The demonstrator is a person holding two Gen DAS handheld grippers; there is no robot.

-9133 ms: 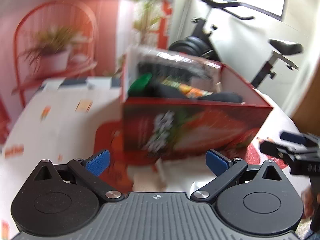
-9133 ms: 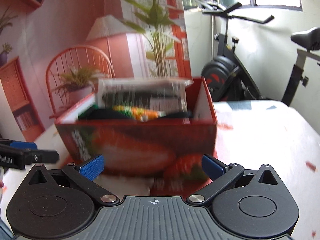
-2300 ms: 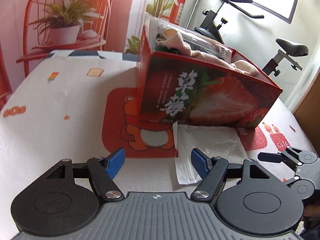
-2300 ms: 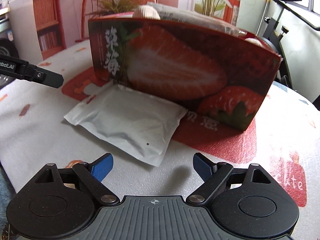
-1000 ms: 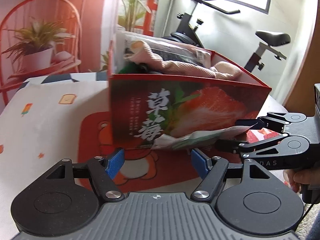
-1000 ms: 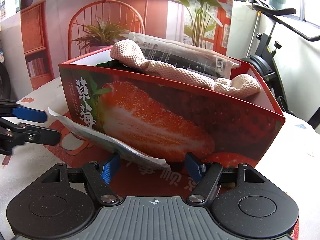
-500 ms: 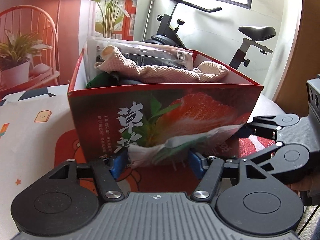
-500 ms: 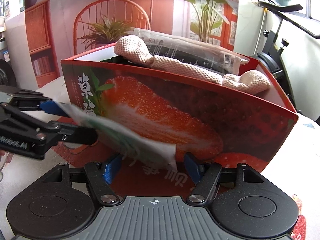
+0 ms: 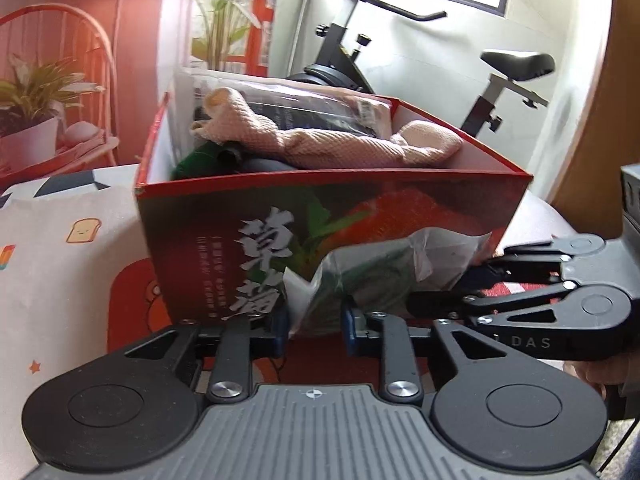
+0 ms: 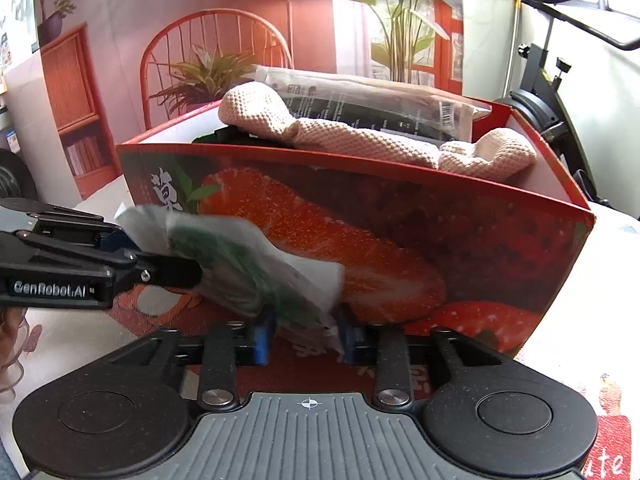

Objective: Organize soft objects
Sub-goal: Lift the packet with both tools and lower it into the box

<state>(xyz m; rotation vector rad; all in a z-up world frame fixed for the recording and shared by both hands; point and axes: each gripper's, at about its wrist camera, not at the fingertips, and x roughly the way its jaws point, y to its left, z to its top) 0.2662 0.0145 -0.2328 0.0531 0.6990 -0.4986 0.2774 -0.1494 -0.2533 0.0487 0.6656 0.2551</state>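
A white plastic pouch (image 9: pixel 380 268) (image 10: pixel 240 264) with something green inside hangs crumpled in front of the red strawberry box (image 9: pixel 224 208) (image 10: pixel 480 248). My left gripper (image 9: pixel 314 326) (image 10: pixel 176 264) pinches one end of the pouch, its jaws still closing. At the other end, my right gripper (image 10: pixel 304 338) (image 9: pixel 460 292) has its blue pads pressing on the pouch, jaws likewise closing. In the box lie a beige knitted cloth (image 9: pixel 340 144) (image 10: pixel 360 136), a clear-wrapped dark package (image 9: pixel 320 108) (image 10: pixel 380 100) and a green item (image 9: pixel 196 160).
The box stands on a white patterned tablecloth (image 9: pixel 60 240) with a red bear mat (image 9: pixel 132 292). An exercise bike (image 9: pixel 400 40) (image 10: pixel 560 80) stands behind the table. A red chair and potted plant (image 9: pixel 36 112) are at the back left. A hand (image 9: pixel 600 372) holds the right gripper.
Both grippers have narrowed onto the pouch, which has bunched up between them and risen against the box front. The left view has come closer to the box.
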